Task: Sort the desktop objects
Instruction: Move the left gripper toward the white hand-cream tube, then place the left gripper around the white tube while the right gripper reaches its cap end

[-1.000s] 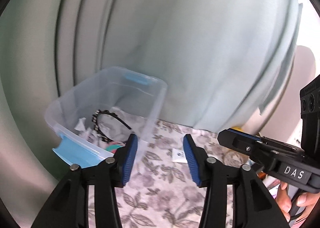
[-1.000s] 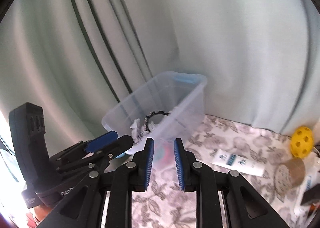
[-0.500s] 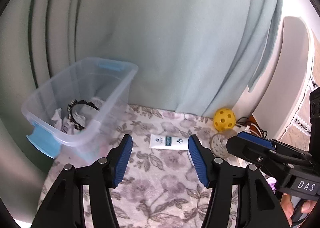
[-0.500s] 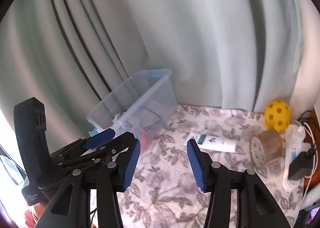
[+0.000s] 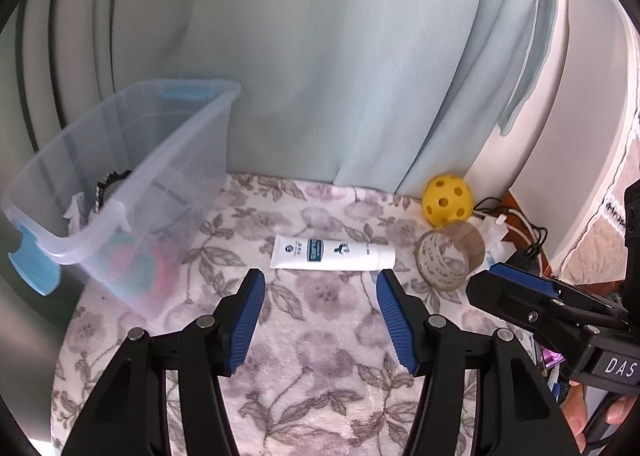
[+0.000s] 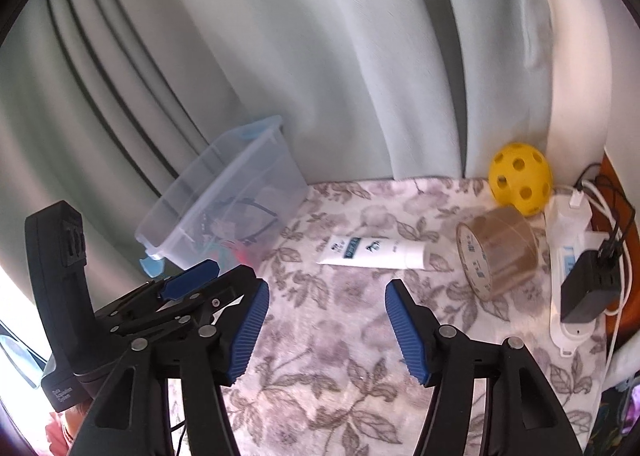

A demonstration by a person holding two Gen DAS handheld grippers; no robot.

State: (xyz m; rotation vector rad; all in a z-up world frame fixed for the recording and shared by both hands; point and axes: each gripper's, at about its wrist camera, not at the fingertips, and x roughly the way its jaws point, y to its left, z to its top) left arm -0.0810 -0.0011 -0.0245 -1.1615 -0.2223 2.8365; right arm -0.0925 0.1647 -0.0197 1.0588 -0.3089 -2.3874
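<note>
A white tube [image 5: 332, 253] lies on the floral cloth, just beyond my open, empty left gripper [image 5: 320, 288]. It also shows in the right wrist view [image 6: 374, 252], beyond my open, empty right gripper [image 6: 326, 298]. A brown tape roll [image 5: 450, 254] [image 6: 498, 252] lies right of the tube. A yellow holed ball [image 5: 448, 200] [image 6: 522, 178] sits behind it by the curtain. A clear plastic bin [image 5: 120, 184] [image 6: 224, 208] at the left holds a black hairband and other items.
A white power strip [image 6: 568, 256] with a black adapter [image 6: 592, 288] and cables lies along the right edge. A pale curtain [image 5: 340, 56] hangs behind the table. The floral cloth [image 5: 320, 336] covers the tabletop.
Both grippers swung right, away from the bin, and pulled back; the tube, tape and ball came into view. The right gripper opened from nearly shut to wide.
</note>
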